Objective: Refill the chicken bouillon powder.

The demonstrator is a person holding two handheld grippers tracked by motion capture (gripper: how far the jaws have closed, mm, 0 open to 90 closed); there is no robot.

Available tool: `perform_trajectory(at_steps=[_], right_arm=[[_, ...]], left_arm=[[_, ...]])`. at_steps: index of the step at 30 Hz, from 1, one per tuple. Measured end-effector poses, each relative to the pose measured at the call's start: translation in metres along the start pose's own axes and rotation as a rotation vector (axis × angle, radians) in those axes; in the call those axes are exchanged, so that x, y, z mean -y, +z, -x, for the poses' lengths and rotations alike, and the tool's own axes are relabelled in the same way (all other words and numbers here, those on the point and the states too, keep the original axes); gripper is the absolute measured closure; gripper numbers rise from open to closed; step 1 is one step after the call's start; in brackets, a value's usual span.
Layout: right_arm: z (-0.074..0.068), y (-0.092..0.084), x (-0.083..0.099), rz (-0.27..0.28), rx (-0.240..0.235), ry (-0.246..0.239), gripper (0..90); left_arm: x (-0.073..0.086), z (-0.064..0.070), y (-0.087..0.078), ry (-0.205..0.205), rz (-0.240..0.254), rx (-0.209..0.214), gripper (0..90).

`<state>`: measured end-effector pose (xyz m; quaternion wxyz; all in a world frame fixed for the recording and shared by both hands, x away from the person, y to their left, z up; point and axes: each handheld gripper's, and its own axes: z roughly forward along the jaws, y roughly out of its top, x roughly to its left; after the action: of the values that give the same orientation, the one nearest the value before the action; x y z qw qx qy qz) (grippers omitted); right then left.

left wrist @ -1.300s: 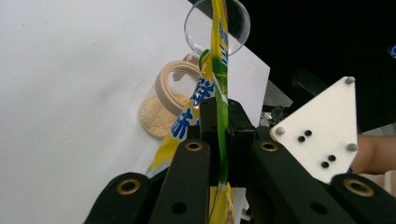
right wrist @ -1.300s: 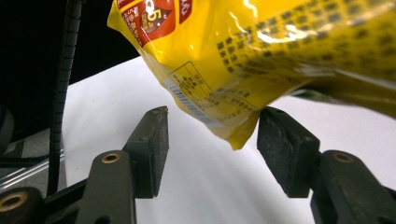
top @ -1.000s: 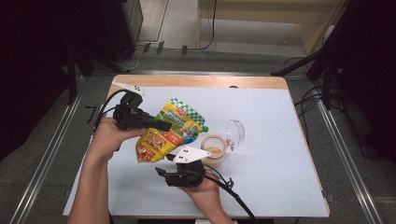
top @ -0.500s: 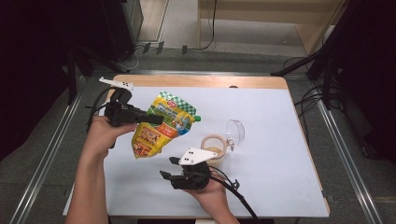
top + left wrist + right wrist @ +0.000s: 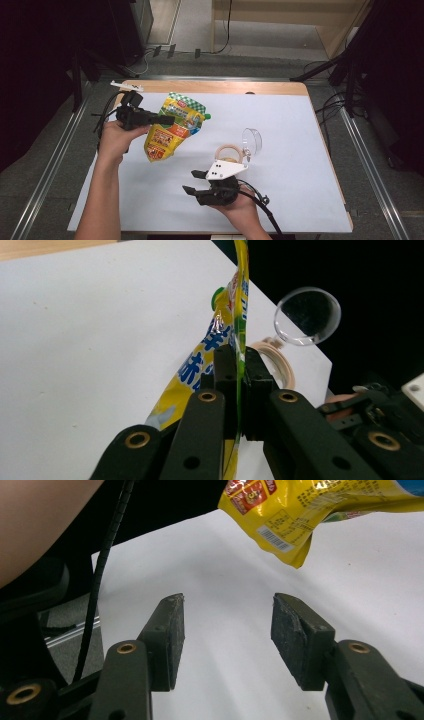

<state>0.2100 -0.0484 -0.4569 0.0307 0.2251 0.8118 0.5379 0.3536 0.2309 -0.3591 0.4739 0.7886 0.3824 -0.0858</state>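
A yellow and green pouch (image 5: 175,125) with a green cap hangs above the left half of the table. My left gripper (image 5: 167,120) is shut on its edge. In the left gripper view the jaws (image 5: 236,357) pinch the thin pouch (image 5: 235,315) edge-on. A small jar (image 5: 229,154) with a pale rim stands mid-table, its clear lid (image 5: 252,141) swung open. My right gripper (image 5: 190,181) is low near the front edge, just in front of the jar, pointing left. It stands open with nothing between its pads (image 5: 227,612), and the pouch's lower corner (image 5: 300,515) hangs ahead of it.
The white table (image 5: 300,165) has a wooden far edge (image 5: 225,86). Cables trail from both grippers. The left forearm (image 5: 102,200) comes in along the table's left side. Dark stands and floor surround the table.
The left gripper has carried the pouch left and farther from the jar and the right gripper. The right gripper has shifted slightly right, still open.
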Motion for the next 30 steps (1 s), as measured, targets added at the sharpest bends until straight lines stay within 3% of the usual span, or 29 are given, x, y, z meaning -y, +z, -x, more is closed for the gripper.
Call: perform_trajectory(at_steps=[4,6,10,15,20,25,30], right_arm=[[0.005,-0.008,0.001,0.002,-0.017,0.012,48.9],[0.01,-0.012,0.001,0.013,-0.033,0.04,49.0],[0.018,-0.021,0.0,0.015,-0.027,0.05,48.9],[0.024,-0.032,0.004,-0.005,-0.016,0.031,48.6],[0.033,-0.046,0.017,-0.044,-0.042,0.016,48.1],[0.037,-0.053,0.023,-0.038,-0.047,0.025,48.1],[0.042,-0.058,0.032,-0.025,-0.029,0.045,48.4]], left_arm=[[-0.002,-0.003,0.005,-0.013,0.025,-0.018,88.7],[-0.002,-0.004,0.008,0.0,0.032,-0.035,88.7],[-0.003,-0.006,0.014,0.009,0.043,-0.055,88.7],[-0.005,-0.006,0.023,0.026,0.057,-0.069,88.7],[-0.004,-0.007,0.038,0.046,0.061,-0.091,88.7],[0.0,-0.012,0.051,0.039,0.039,-0.126,88.7],[0.005,-0.018,0.048,0.012,0.065,-0.104,88.7]])
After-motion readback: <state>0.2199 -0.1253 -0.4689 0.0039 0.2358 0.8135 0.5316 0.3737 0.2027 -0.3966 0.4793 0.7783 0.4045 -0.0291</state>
